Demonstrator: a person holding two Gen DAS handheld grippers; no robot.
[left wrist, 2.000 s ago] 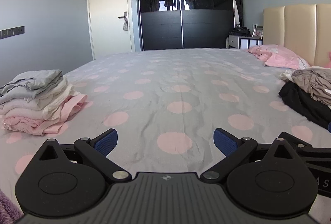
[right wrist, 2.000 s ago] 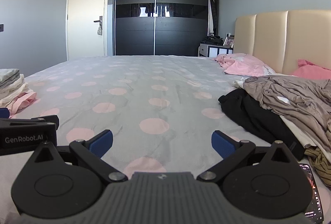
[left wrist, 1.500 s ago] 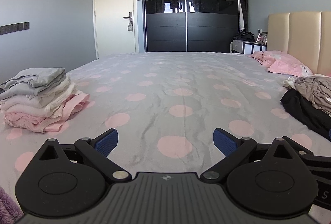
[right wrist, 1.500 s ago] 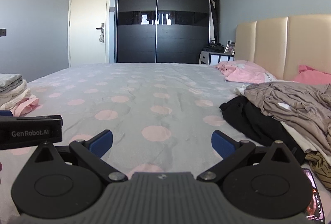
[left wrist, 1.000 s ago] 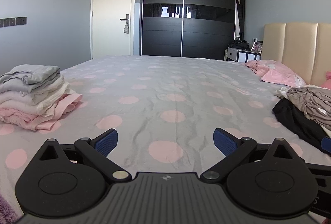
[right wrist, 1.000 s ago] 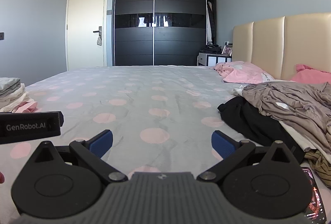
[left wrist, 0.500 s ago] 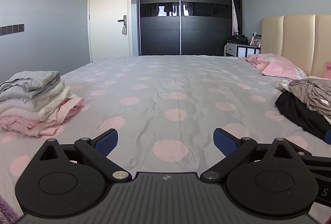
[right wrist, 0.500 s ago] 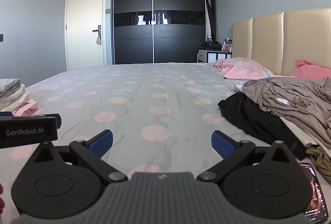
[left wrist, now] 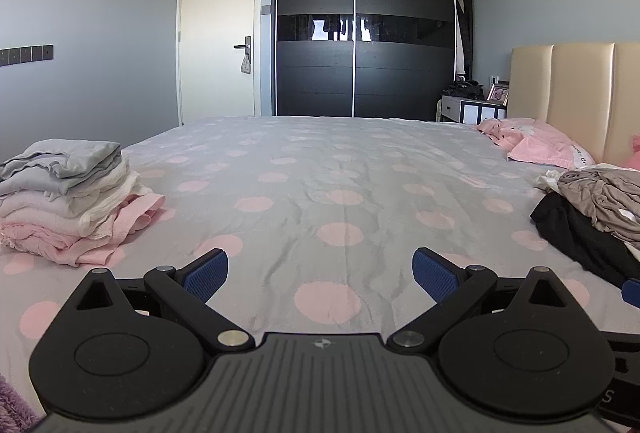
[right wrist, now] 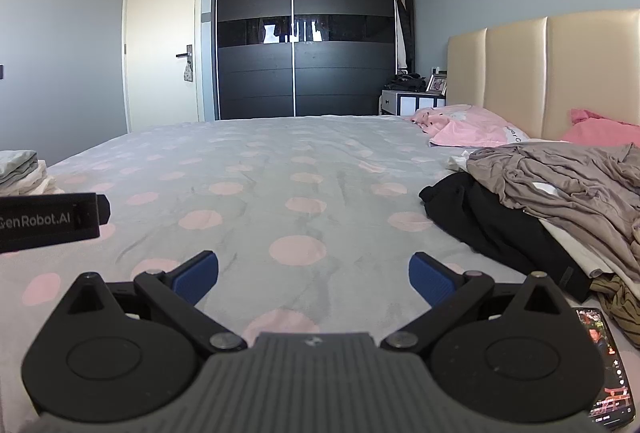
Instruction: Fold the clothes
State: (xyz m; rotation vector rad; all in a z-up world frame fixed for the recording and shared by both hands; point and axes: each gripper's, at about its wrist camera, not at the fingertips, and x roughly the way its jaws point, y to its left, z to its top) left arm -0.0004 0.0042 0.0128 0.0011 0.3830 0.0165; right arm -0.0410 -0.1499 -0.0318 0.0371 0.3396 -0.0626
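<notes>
A stack of folded clothes (left wrist: 68,197), grey on top and pink below, rests on the left of the bed (left wrist: 340,169); its edge shows as folded clothes (right wrist: 22,171) in the right wrist view. An unfolded heap lies on the right: a taupe garment (right wrist: 568,185) over a black garment (right wrist: 492,221), also seen as the heap (left wrist: 592,209). My left gripper (left wrist: 320,275) hovers open over the bedspread with nothing between its fingers. My right gripper (right wrist: 314,275) is open too, left of the heap, holding nothing.
A smartphone (right wrist: 608,361) lies on the bed at the lower right, screen lit. Pink pillows (right wrist: 468,127) sit by the beige headboard (right wrist: 540,73). A dark wardrobe (left wrist: 364,21) and a white door (left wrist: 218,29) stand beyond the bed. The left gripper's body (right wrist: 48,219) juts in.
Both cameras have shifted slightly, with small tilts up and down. Both grippers stay open and nothing on the bed has moved.
</notes>
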